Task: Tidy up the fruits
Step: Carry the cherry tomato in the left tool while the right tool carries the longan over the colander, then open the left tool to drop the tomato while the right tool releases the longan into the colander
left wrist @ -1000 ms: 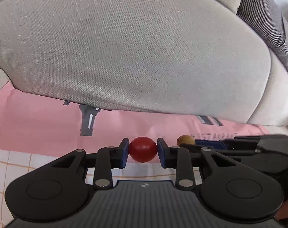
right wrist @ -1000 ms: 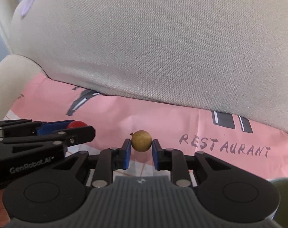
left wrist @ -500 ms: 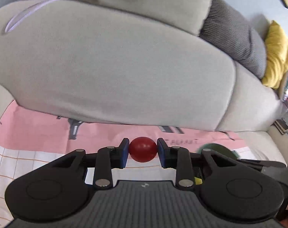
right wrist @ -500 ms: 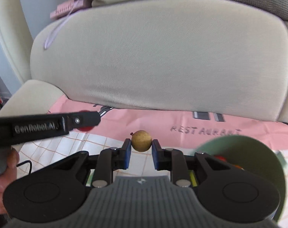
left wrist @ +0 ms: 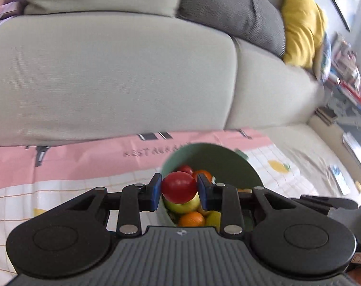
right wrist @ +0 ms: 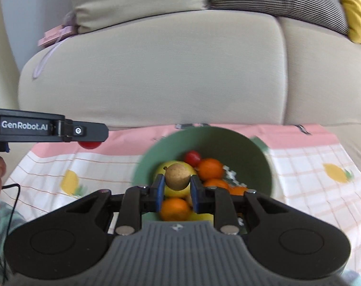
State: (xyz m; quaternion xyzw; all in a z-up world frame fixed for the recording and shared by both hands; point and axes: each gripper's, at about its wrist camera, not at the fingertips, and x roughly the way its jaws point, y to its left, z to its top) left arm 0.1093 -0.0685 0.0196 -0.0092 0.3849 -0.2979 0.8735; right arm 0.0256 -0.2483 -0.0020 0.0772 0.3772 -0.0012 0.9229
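While both fruits are held clear of the cloth, the relation that counts is how each one lies against the green bowl (right wrist: pixel 256 147) — the mouth of the bowl is seen just beyond and below the fingertips in both wrist views. The right gripper (right wrist: pixel 178 186) is closed tight on a small tan fruit (right wrist: pixel 177 176), which is pinched between the blue pads and appears directly over the bowl's near half. The left gripper (left wrist: pixel 179 189) is closed on a red round fruit (left wrist: pixel 179 187), slightly larger, so its jaws stand a little wider; in the right wrist view it is seen well to the left of the bowl, over the pink edge of the cloth (right wrist: pixel 311 166). The right hand is therefore judged the nearer to a drop. Neither fruit has a long axis worth noting — both are near round, and the pinch is taken across their sides. Inside the bowl, a second red fruit (right wrist: pixel 192 157) lies at the back, oranges (right wrist: pixel 210 168) to the right and front, and a yellow-green fruit (left wrist: pixel 181 206) beneath the held ones; the bowl is already fairly full. The bowl stands on the checked cloth spread over the seat of a beige sofa (right wrist: pixel 156 71).
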